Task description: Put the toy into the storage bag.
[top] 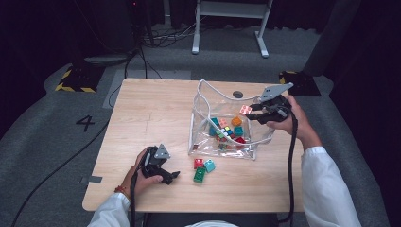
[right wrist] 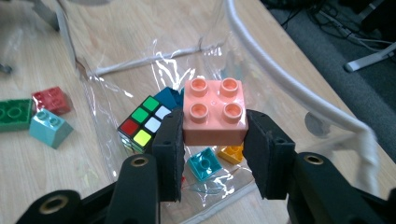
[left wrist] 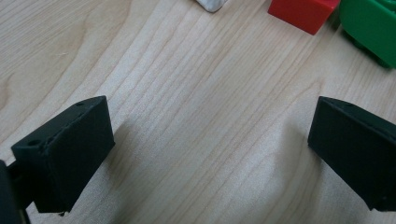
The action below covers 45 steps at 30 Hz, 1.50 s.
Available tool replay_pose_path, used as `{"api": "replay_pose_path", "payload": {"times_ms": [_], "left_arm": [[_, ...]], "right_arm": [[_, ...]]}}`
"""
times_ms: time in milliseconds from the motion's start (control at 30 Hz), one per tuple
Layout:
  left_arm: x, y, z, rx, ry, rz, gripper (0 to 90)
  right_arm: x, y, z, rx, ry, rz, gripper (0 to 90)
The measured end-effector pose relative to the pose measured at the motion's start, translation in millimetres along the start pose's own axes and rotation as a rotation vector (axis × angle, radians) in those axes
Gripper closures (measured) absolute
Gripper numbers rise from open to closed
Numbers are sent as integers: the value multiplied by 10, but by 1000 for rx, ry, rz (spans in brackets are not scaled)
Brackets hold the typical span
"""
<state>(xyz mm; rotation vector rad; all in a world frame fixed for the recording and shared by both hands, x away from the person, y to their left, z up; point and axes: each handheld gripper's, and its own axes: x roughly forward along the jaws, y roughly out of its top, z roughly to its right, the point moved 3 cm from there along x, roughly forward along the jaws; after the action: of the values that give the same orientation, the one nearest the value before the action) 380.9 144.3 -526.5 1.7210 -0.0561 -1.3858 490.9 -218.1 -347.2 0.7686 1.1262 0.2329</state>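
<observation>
Holding a pink brick (right wrist: 214, 112) studs-up, our right gripper (top: 255, 113) has it pinched between both pads, right of centre in the high view, just above the open clear bag (top: 203, 101). Down inside the bag we see a colour cube (right wrist: 142, 122), a teal brick (right wrist: 204, 164) and a yellow one (right wrist: 231, 152). Below the bag, on the wooden table (top: 151, 109), sit a red brick (top: 198, 163), a light-blue brick (top: 209, 165) and a green brick (top: 199, 175). Our left gripper (top: 171, 177) rests lower left, jaws spread wide over bare wood.
</observation>
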Motion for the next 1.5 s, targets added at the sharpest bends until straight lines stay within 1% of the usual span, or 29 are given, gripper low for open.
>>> {"api": "replay_pose_path", "payload": {"times_ms": [33, 67, 100, 167, 233, 267, 300, 367, 433, 467, 500, 567, 600, 633, 700, 767, 800, 900, 967, 1067, 1100, 1133, 1200, 1267, 1300, 1333, 1367, 1433, 1500], "left_arm": [[-2, 1, -4, 5, 4, 0, 3], [-1, 0, -2, 2, 1, -1, 3], [0, 0, 0, 0, 0, 0, 3], [-2, 1, -4, 4, 4, 0, 3], [-3, 1, -4, 5, 3, -1, 3], [-2, 1, -4, 4, 4, 0, 3], [-2, 1, -4, 4, 4, -1, 3], [1, -2, 3, -7, -4, -3, 1], [1, -1, 3, -7, -2, -3, 1], [1, -1, 2, -6, -3, -1, 1], [1, -2, 3, -7, -2, -3, 1], [1, -2, 2, -6, -3, -3, 1], [1, -2, 2, -7, -2, -3, 1], [1, -2, 2, -6, -2, -3, 1], [1, -2, 2, -6, -3, -3, 1], [1, -1, 2, -6, -2, -3, 1], [1, -1, 2, -6, -2, -3, 1], [1, -1, 2, -7, -2, -3, 1], [1, -1, 2, -7, -3, -3, 1], [1, -1, 2, -7, -3, -3, 1], [1, -2, 2, -7, -2, -3, 1], [1, -2, 2, -7, -3, -3, 1], [1, -2, 2, -7, -3, -3, 1], [1, -1, 2, -7, -3, -3, 1], [1, -1, 2, -6, -2, -3, 1], [1, -1, 2, -6, -2, -2, 1], [1, -2, 2, -7, -3, -2, 1], [1, -1, 2, -6, -2, -3, 1], [0, -2, 2, -6, -2, -3, 1]], "right_arm": [[35, 10, -5, -1, 3, -19, 594], [71, 17, 4, -23, 5, -37, 594], [106, 26, -7, -16, 7, -55, 594], [185, 33, 7, -42, 19, -79, 594], [235, 33, 25, -50, 17, -99, 594], [267, 35, 27, -45, 20, -114, 594], [293, 32, 34, -48, 24, -118, 594], [351, 36, 34, -48, 29, -155, 594], [409, 22, 43, -53, 38, -188, 594], [421, 8, 45, -41, 37, -218, 594], [423, -3, 60, -47, 31, -236, 594], [425, -40, 84, -44, 20, -270, 594], [422, -59, 89, -35, 26, -274, 594], [415, -73, 97, -36, 17, -282, 594], [370, -112, 128, -36, -6, -312, 594], [334, -154, 146, -40, -11, -328, 594], [308, -179, 151, -44, -18, -343, 594], [227, -232, 172, -49, -38, -362, 594], [175, -252, 179, -41, -40, -352, 593], [142, -263, 168, -43, -48, -342, 593], [145, -267, 164, -46, -46, -323, 592], [133, -269, 162, -46, -51, -317, 592], [111, -279, 151, -27, -48, -276, 576], [79, -289, 151, -10, -39, -223, 561], [58, -296, 147, 2, -36, -201, 540], [44, -297, 135, 19, -37, -182, 515], [20, -302, 130, 22, -44, -166, 506], [-30, -303, 123, 35, -53, -148, 466], [-83, -306, 108, 57, -57, -102, 433]]}}
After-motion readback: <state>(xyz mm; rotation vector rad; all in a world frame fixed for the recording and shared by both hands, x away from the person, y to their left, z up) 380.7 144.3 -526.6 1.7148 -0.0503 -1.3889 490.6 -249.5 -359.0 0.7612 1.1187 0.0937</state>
